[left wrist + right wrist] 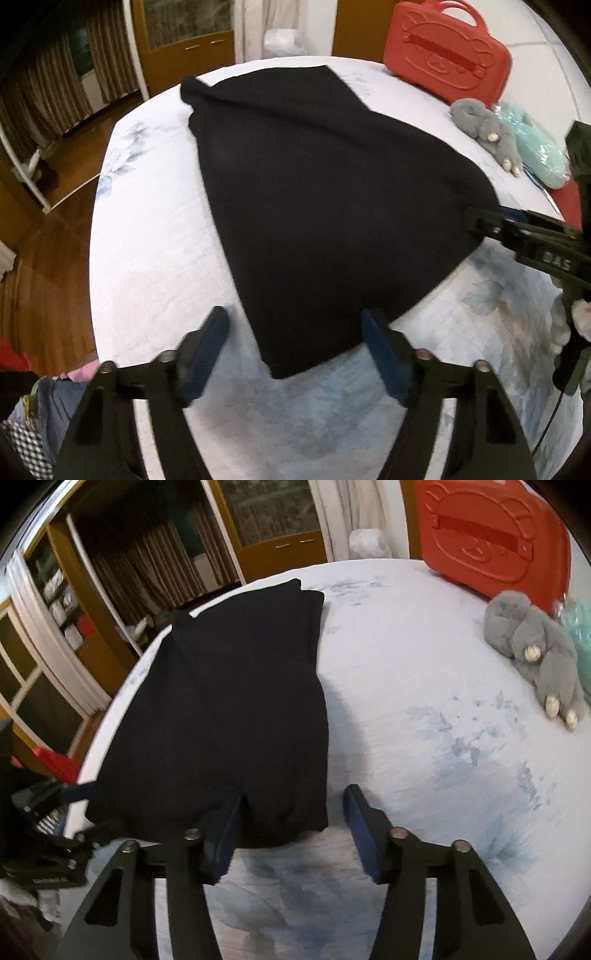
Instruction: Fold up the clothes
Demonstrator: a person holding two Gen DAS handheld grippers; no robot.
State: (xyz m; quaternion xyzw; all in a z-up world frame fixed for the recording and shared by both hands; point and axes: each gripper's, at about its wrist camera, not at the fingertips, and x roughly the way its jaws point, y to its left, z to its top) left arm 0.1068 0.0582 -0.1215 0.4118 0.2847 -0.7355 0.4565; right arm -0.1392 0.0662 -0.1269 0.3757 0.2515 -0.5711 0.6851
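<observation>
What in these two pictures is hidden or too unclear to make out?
- What kind of garment the black garment is: both views show only dark cloth without detail.
- The red case: the right wrist view's top edge cuts it off.
- The teal item behind the grey plush toy: the other tool covers part of it in the left wrist view.
- The clothes pile: cut by the left wrist view's corner.

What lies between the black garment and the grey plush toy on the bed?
Only bare bedsheet lies between the black garment and the grey plush toy, seen best in the right wrist view.
</observation>
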